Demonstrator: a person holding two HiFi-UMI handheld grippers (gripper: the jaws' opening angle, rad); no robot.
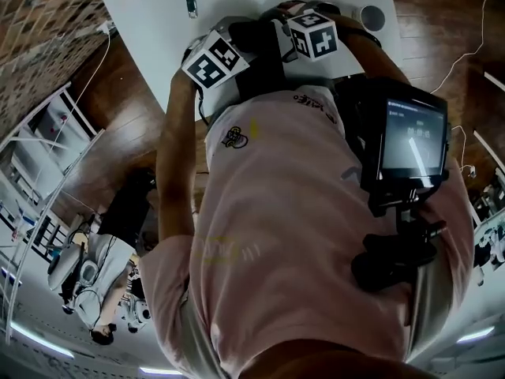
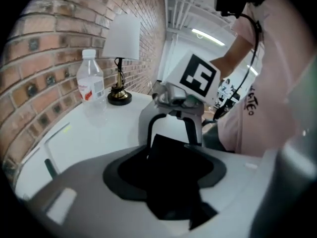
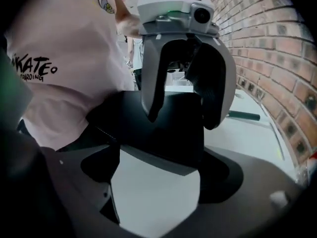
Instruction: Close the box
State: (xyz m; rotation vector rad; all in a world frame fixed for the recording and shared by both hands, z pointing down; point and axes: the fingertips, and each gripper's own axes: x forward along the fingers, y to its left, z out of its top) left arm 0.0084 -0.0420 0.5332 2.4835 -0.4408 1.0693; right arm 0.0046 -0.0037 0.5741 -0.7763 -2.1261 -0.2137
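A black box [image 1: 256, 60] sits on the white table [image 1: 158, 30] right in front of the person, between the two grippers. My left gripper [image 1: 230, 54] faces it from the left and my right gripper [image 1: 288, 42] from the right. The right gripper view shows the left gripper [image 3: 181, 120] with its black-padded fingers [image 3: 212, 86] spread wide above the box [image 3: 163, 138], not pressing on it. The left gripper view shows the right gripper [image 2: 173, 135] arched open behind the box [image 2: 171, 175], with bare table between its fingers. I cannot tell how the box's lid stands.
A clear water bottle [image 2: 90, 81] and a lamp with a white shade [image 2: 121, 38] stand by the brick wall [image 2: 34, 43]. A dark pen [image 3: 242, 115] lies on the table's far side. A black screen device [image 1: 410, 144] hangs at the person's chest.
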